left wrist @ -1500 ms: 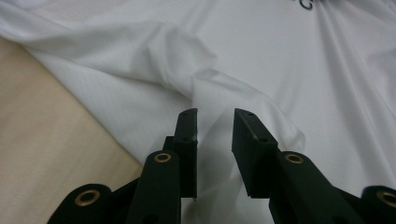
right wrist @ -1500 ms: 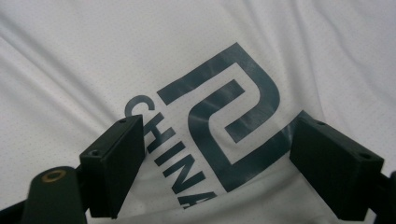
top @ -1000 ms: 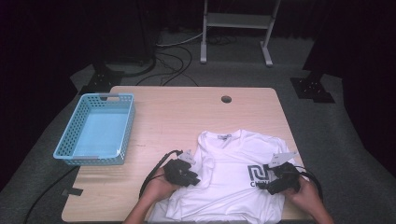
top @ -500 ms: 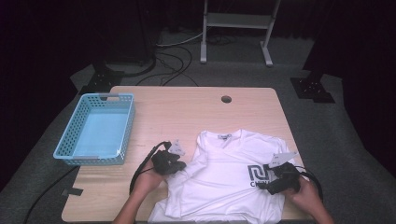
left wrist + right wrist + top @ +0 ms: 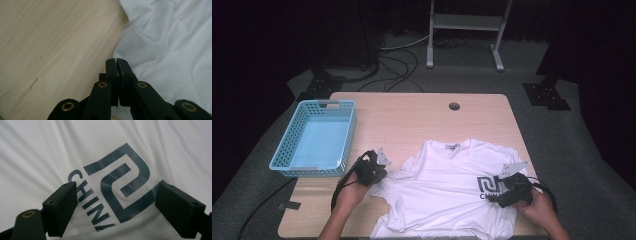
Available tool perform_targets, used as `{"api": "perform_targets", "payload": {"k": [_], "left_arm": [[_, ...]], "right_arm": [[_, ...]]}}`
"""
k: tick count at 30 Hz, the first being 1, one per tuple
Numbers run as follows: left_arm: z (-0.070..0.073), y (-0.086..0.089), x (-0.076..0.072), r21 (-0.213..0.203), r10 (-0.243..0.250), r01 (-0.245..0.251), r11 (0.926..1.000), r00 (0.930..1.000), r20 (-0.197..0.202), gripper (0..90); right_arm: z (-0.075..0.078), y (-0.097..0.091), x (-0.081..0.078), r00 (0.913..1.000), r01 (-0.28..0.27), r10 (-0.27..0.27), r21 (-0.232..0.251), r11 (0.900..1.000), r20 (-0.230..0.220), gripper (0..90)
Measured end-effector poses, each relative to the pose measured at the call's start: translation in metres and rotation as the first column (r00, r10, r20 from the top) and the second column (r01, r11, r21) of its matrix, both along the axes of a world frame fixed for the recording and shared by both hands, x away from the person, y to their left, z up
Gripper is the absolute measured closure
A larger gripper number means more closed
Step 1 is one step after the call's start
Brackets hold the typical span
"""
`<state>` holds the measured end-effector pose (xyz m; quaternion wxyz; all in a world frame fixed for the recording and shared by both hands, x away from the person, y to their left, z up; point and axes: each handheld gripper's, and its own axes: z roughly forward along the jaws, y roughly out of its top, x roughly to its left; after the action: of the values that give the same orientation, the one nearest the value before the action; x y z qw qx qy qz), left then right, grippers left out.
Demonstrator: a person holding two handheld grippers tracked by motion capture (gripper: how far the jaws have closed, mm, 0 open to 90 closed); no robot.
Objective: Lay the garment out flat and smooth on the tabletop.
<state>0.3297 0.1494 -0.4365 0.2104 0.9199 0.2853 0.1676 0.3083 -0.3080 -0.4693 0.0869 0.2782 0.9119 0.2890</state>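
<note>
Your left hand-held gripper [image 5: 379, 167] sits at the shirt's left sleeve with its jaws having just closed tight together; in the left gripper view [image 5: 116, 65] the tips meet at the sleeve's edge, and whether they pinch any fabric is hard to tell. Your right hand-held gripper [image 5: 508, 192] rests on the white T-shirt [image 5: 447, 192] by the dark printed logo [image 5: 120, 187], jaws spread wide, cloth lying slack between them, nothing pinched. The T-shirt lies front up, a little rumpled, on the near half of the wooden worktop [image 5: 412, 115]. It looks light, limp and thin, so it will likely drag and bunch; take it at a hem or sleeve edge, not mid-panel. The blue basket [image 5: 289, 145] stands on the worktop's left side, apart from the shirt.
</note>
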Motion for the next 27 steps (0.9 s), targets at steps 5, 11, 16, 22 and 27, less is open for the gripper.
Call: {"api": "perform_targets", "payload": {"k": [5,11,16,22,27], "left_arm": [[-0.005,0.008,-0.003,0.054,0.044,-0.043,0.9976,0.999,-0.007,88.6],[-0.007,0.017,-0.008,0.069,0.097,-0.096,0.9929,0.9952,-0.008,86.4],[-0.002,0.021,-0.013,-0.012,0.112,-0.112,0.9937,0.9937,-0.006,80.1],[0.001,0.011,-0.016,-0.094,0.074,-0.075,0.9928,0.9972,-0.012,72.7],[0.0,-0.004,-0.017,-0.125,0.029,-0.03,0.9916,0.9995,-0.016,66.9]], "right_arm": [[0.0,0.001,0.001,1.0,0.001,-0.001,-0.005,1.0,-0.003,17.3],[0.001,0.002,0.001,1.0,0.005,-0.005,-0.008,1.0,-0.007,17.3],[0.001,0.002,0.002,1.0,0.004,-0.004,-0.013,0.9999,-0.006,17.3],[0.001,0.003,0.002,0.9999,0.008,-0.008,-0.018,0.9998,-0.011,17.3],[0.002,0.005,0.003,0.9997,0.01,-0.011,-0.032,0.9994,-0.02,16.7]]}}
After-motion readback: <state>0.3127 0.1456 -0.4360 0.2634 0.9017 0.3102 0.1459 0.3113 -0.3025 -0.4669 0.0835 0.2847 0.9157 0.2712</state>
